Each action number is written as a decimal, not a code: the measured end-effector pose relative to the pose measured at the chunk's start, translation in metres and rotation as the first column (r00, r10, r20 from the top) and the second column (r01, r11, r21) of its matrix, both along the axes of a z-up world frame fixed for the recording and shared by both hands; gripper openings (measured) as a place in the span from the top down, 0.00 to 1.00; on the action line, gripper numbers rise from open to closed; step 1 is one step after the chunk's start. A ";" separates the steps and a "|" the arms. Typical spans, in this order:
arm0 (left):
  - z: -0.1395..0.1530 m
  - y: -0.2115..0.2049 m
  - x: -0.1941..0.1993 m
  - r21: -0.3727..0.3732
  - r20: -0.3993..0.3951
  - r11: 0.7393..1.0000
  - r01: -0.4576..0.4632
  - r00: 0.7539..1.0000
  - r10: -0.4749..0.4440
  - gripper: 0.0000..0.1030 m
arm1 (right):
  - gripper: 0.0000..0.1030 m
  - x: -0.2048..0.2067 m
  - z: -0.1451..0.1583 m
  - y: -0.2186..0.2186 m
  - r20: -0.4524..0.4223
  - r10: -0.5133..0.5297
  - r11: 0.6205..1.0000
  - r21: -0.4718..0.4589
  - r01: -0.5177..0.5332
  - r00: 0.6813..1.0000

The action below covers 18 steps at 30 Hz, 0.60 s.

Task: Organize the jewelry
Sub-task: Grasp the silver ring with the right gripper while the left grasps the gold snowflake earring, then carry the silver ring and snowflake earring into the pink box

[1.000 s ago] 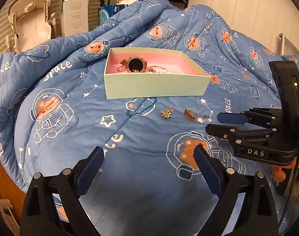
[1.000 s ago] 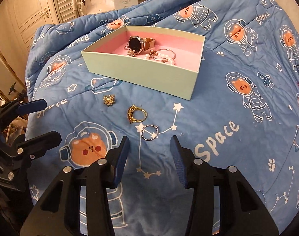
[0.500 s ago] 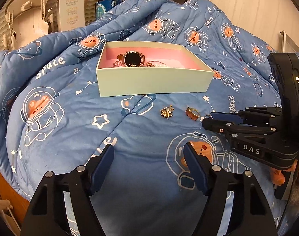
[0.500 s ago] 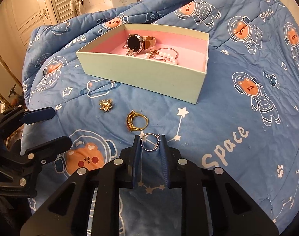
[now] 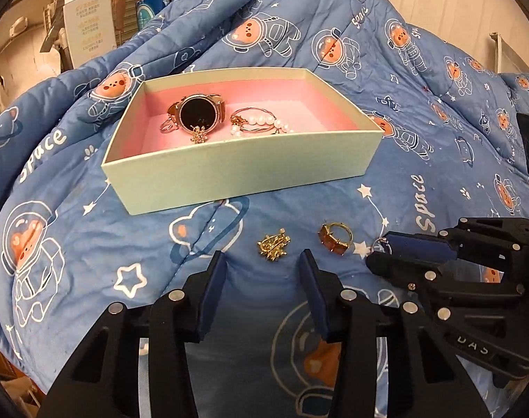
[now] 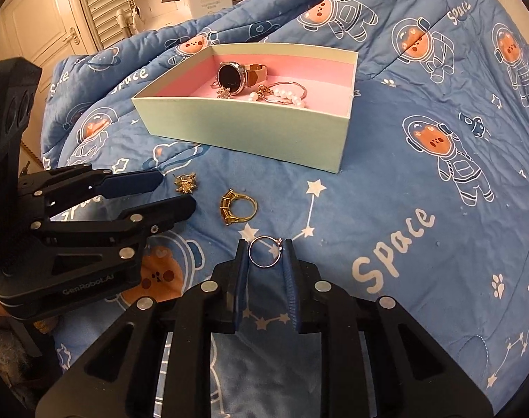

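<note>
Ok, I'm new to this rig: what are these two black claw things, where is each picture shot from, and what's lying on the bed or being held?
Each claw is a hand-held gripper with two fingers, and a camera sits on each, looking along them. So one picture looks out from the left gripper, the other from the right gripper, and each also shows the other claw from the side.

On the blue quilt stands a pale green box lined in pink, holding a watch and a pearl bracelet. In front of it lie a small gold brooch and a gold ring.

The right gripper is shut on a silver ring. The left gripper has been closing toward the brooch, but holds nothing yet.
</note>
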State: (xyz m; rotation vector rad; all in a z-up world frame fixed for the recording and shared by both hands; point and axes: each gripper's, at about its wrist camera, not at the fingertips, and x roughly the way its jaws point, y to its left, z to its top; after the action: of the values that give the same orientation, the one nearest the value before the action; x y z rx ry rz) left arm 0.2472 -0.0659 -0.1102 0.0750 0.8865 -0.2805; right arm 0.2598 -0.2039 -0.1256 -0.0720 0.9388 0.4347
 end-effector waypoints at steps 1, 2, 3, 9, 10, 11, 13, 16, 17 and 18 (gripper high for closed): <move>0.000 -0.002 0.002 0.002 -0.002 1.000 0.004 1.000 -0.004 0.66 | 0.80 0.000 0.000 0.000 0.000 -0.001 1.000 0.001 0.001 1.000; -0.001 -0.003 0.004 0.002 -0.004 1.000 0.006 1.000 -0.006 0.68 | 0.80 0.000 0.000 0.000 -0.001 -0.001 1.000 0.002 0.001 1.000; -0.001 -0.004 0.005 -0.001 -0.007 1.000 0.007 1.000 -0.007 0.73 | 0.80 0.000 0.000 -0.001 -0.001 -0.001 1.000 0.002 0.001 1.000; 0.000 0.000 0.006 -0.041 -0.015 0.999 0.012 1.000 -0.012 0.83 | 0.80 0.000 0.000 0.000 -0.001 0.000 1.000 0.001 0.000 1.000; 0.001 0.002 0.005 -0.057 -0.020 0.998 0.008 1.000 -0.009 0.83 | 0.80 0.000 0.000 0.000 -0.001 0.000 1.000 0.001 0.000 1.000; 0.001 0.005 0.004 -0.076 -0.027 0.997 0.003 1.000 -0.005 0.83 | 0.80 0.000 0.001 -0.001 -0.001 -0.001 1.000 0.001 0.001 1.000; 0.003 0.010 0.001 -0.108 -0.036 0.994 -0.009 0.999 0.005 0.83 | 0.80 -0.001 0.001 -0.001 -0.002 0.000 1.000 0.003 0.000 1.000; 0.008 0.013 -0.006 -0.121 -0.033 0.993 -0.009 0.999 0.005 0.83 | 0.80 -0.002 0.003 -0.001 -0.002 0.002 1.000 0.004 -0.002 1.000; 0.010 0.013 -0.010 -0.119 -0.028 0.993 -0.006 1.000 0.003 0.83 | 0.80 -0.003 0.003 -0.002 -0.001 0.004 1.000 0.006 -0.004 1.000; 0.012 0.013 -0.013 -0.113 -0.022 0.994 -0.005 1.000 0.002 0.83 | 0.80 -0.004 0.004 -0.002 -0.001 0.005 1.000 0.007 -0.005 1.000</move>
State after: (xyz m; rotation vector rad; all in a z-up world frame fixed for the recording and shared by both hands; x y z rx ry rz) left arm 0.2338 -0.0531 -0.0978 -0.0346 0.8903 -0.3284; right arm 0.2556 -0.2058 -0.1213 -0.0678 0.9378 0.4426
